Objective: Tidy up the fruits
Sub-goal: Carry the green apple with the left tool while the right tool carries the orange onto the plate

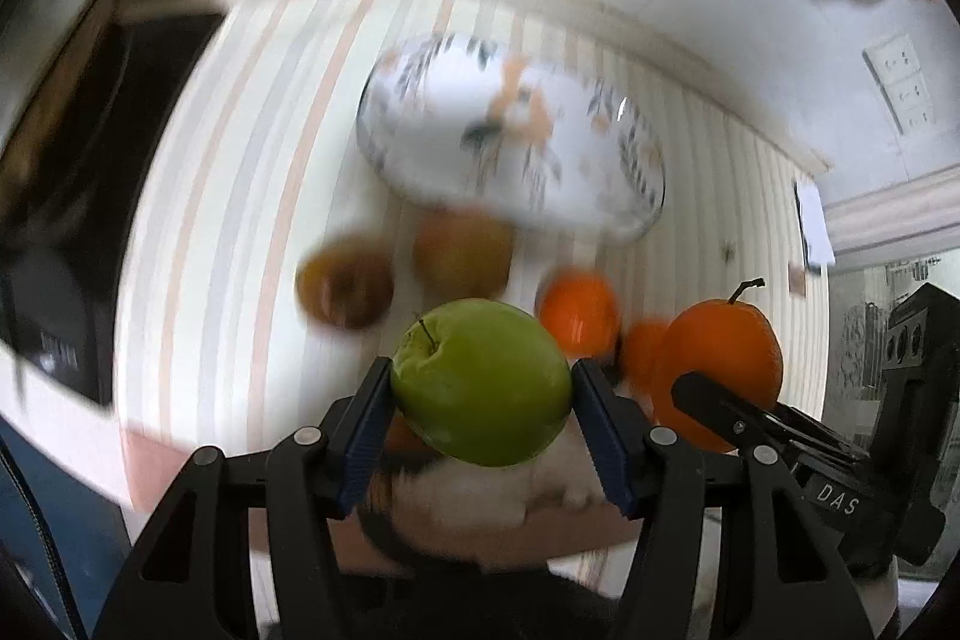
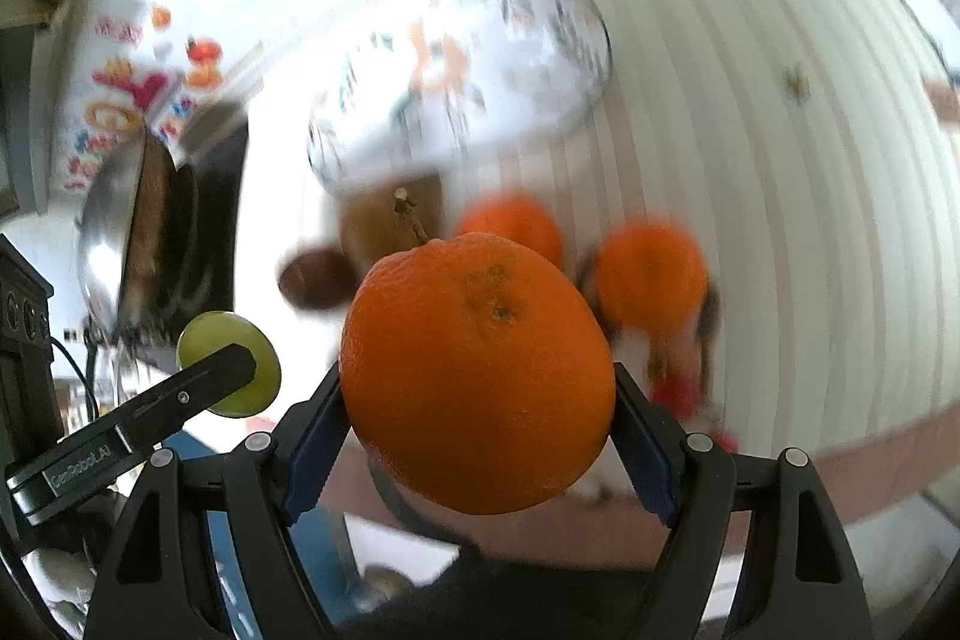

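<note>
While both grippers hang above the striped worktop (image 1: 252,196), each one carries a fruit clear of the surface. The left gripper (image 1: 483,388) has its blue pads pressed against the two sides of a green apple (image 1: 480,382), whose stem end faces up and to the left in the left wrist view. The right gripper (image 2: 480,388) grips a large orange (image 2: 477,370) between its own blue pads, with a short stem sticking up from the top of the fruit; the same orange (image 1: 717,364) shows at the right of the left wrist view, with one black finger across it. Below them, blurred, a glass plate (image 1: 636,196) with a leaf and flower pattern lies on the worktop. Just beside its near edge sit a brownish apple (image 1: 462,253) and a darker brown fruit (image 1: 345,286), and to their right two smaller oranges (image 1: 579,310) lie close together. In the right wrist view the green apple (image 2: 231,364) appears at the left, partly behind a finger of the left gripper.
</note>
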Available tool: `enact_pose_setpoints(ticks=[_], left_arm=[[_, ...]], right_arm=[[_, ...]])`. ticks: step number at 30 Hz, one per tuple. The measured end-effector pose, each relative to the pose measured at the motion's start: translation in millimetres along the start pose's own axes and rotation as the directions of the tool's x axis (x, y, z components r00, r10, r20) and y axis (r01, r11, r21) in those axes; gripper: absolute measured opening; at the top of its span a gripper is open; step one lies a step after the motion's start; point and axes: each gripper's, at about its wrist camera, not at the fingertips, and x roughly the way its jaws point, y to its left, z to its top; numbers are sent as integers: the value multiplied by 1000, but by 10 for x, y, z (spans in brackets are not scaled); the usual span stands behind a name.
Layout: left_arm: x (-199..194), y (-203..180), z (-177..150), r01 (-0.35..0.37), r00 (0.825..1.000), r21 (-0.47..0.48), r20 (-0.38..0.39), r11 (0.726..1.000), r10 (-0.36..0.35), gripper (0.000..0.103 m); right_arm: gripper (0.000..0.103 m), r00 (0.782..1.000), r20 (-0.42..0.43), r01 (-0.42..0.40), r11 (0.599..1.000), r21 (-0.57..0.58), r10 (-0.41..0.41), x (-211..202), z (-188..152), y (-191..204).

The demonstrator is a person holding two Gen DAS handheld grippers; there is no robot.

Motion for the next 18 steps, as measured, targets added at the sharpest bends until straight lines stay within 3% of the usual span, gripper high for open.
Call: enact_pose_setpoints(ticks=[4, 10, 15, 18], left_arm=[[216, -17, 544, -41, 999, 10, 12, 999, 41, 57], [802, 130, 1244, -123, 991, 11, -59, 992, 123, 57], [1218, 240, 1555, -180, 976, 9, -122, 984, 180, 57], [1388, 282, 1647, -208, 967, 21, -147, 978, 209, 57]], right_arm=[[83, 998, 57, 20, 1000, -2, -20, -12, 648, 116], [83, 993, 71, 98, 995, -13, -97, 362, 1498, 230], [83, 990, 29, 136, 991, 12, -136, 751, 1924, 162], [83, 988, 13, 154, 988, 26, -155, 893, 2003, 59]])
